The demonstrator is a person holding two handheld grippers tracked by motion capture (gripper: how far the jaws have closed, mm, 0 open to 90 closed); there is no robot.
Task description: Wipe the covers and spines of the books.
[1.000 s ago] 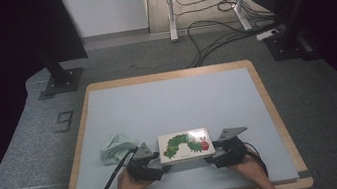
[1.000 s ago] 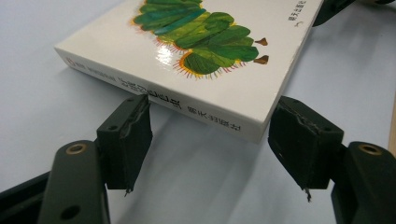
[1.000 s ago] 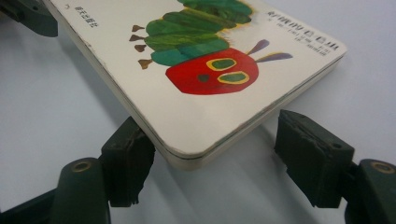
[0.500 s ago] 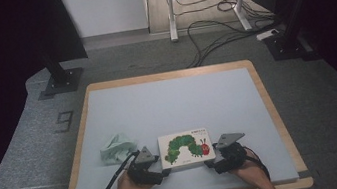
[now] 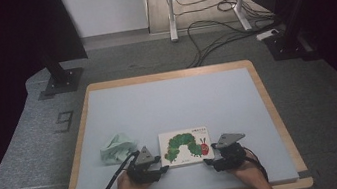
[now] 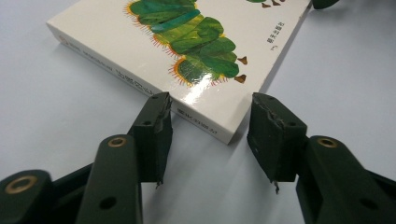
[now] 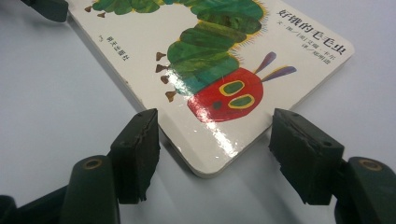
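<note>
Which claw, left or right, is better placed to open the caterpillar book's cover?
Probably the right claw. Its open jaws straddle the book's rounded free corner beside the caterpillar's red head. The left claw, also open, faces the corner at the printed spine, the bound side.

A: What lies on the table [image 5: 167,99]?

B: A closed picture book [image 5: 186,146], flat and face up near the front edge, roughly at mid-width. Its glossy white cover bears a green, segmented caterpillar [image 7: 205,42] arching across it, with a red head [image 7: 227,94], yellow-and-green eyes and purple antennae.

A: Any text?

B: Chinese title characters [image 7: 309,33] sit at one corner above the head; small print runs along the spine [image 6: 140,84].

A: How thick is it?

B: Thick, like a board book, with one rounded corner [image 7: 208,169] in the right gripper view. Cover reflections show near the caterpillar's head.
</note>
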